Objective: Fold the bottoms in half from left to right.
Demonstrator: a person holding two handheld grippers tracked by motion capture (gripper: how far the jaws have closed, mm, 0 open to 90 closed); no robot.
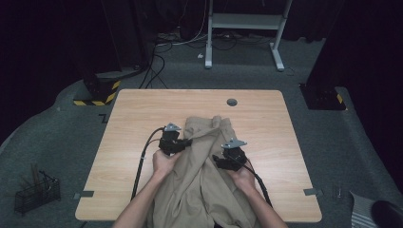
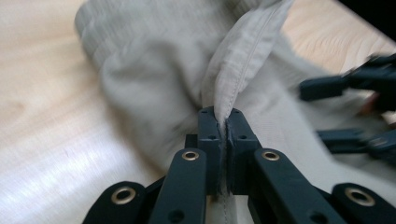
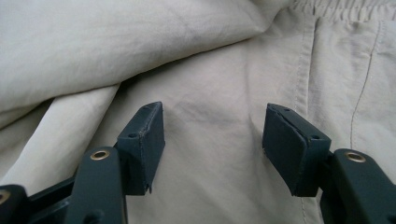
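Note:
Beige trousers (image 1: 204,175) lie crumpled on the wooden table (image 1: 133,109), running from its middle down to the near edge. My left gripper (image 1: 186,142) is at the cloth's left edge, shut on a stitched fold of the trousers (image 2: 233,70) that stands up between its pads (image 2: 209,135). My right gripper (image 1: 219,161) hovers over the right side of the trousers, its jaws wide apart above flat cloth (image 3: 219,140) with nothing between them. In the left gripper view the right gripper (image 2: 327,112) appears at the right, open.
A small round grommet hole (image 1: 232,102) sits near the table's far edge. A wire basket (image 1: 37,192) stands on the floor at the left. A white desk frame (image 1: 247,23) and cables lie beyond the table. Bare wood lies left, right and far of the trousers.

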